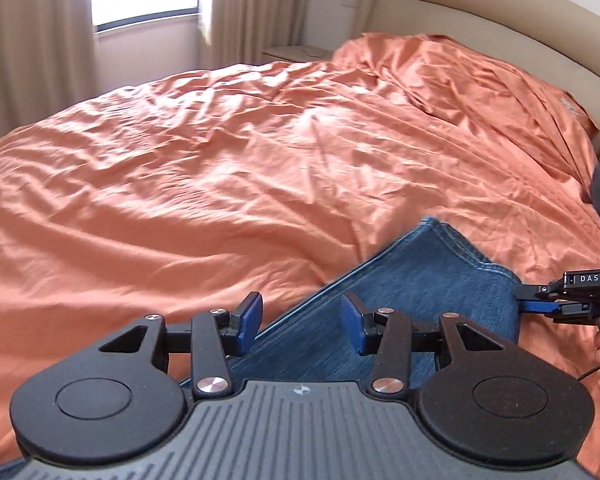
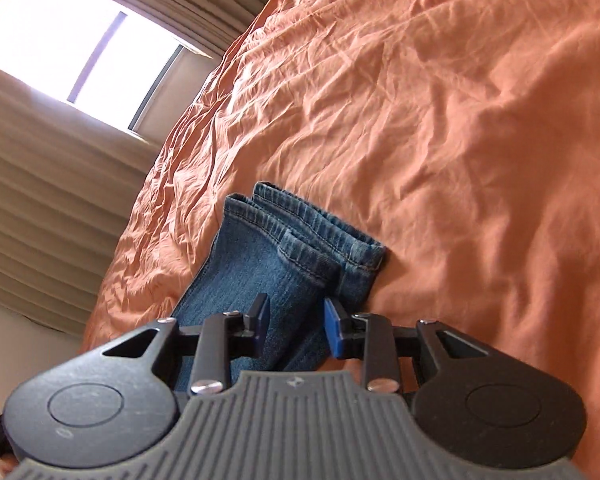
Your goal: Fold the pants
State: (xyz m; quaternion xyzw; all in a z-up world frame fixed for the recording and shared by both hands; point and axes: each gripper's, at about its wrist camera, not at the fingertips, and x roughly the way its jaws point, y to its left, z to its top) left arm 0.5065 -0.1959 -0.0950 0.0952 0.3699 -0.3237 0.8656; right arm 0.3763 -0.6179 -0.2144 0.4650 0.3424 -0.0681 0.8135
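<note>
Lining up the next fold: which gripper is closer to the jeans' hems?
The right gripper: it sits at the stitched hem end of the jeans, jaws open. The left gripper, also open, hangs farther down, over the leg's long edge.

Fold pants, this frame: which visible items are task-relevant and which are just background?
Task-relevant:
- jeans, legs doubled, hems stacked
- left gripper, open over the denim
- right gripper, open at the jeans' edge
- orange bedspread, the work surface

Background:
- headboard
- curtains
- window
- nightstand
</note>
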